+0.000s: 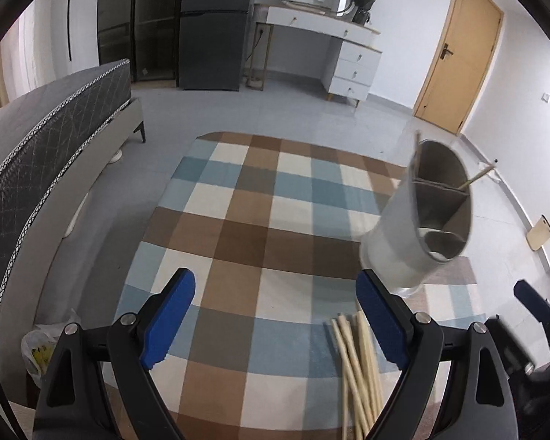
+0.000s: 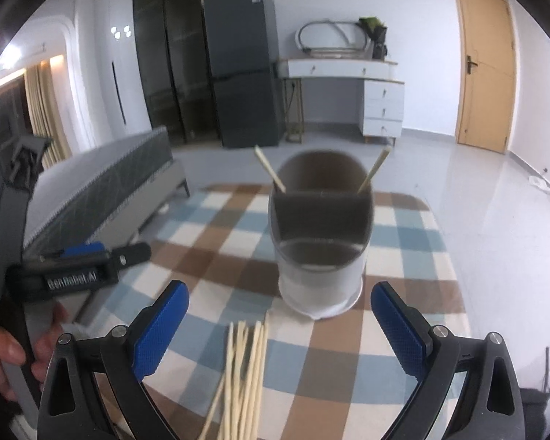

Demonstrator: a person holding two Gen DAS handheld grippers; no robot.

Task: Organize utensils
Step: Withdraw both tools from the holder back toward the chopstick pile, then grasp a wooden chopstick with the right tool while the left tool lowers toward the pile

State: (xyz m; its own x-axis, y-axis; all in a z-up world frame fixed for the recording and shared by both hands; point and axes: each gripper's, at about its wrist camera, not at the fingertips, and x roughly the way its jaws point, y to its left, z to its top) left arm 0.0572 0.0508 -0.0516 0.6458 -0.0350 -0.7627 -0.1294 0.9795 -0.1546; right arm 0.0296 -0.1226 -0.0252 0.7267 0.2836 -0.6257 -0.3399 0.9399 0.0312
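Chopsticks [image 2: 244, 377], pale bamboo, thin and straight, bundled loose on checked cloth [image 1: 238, 220] over table; ends fanned a little, tips blurred. Lying just beside holder [image 2: 321, 256], on the near side of it. Two more sticks [image 2: 271, 174] standing tilted in holder's rear compartment, leaning outward to opposite sides.

Holder: white, smooth, cylindrical, upright on cloth, rim cut on a slant, higher at the back. Grey interior split by flat dividers into compartments; something pale at the bottom of one front compartment, too blurred to tell.

Cloth: flat woven checks of brown, tan, blue-grey and cream, rounded corners at the far edge.

Left hand-held gripper [image 1: 275, 322]: black plastic arms with metal rivets, blue ribbed pads, jaws wide apart, nothing between them, above cloth left of the bundle. Seen side-on from the right wrist, gripped by a hand [image 2: 3, 352].

Right hand-held gripper [image 2: 278, 330]: same build, blue dimpled pads, jaws spread wide, empty, aimed over the bundle toward holder.

Beyond: grey quilted bed, dark fridge, white desk, wooden door.
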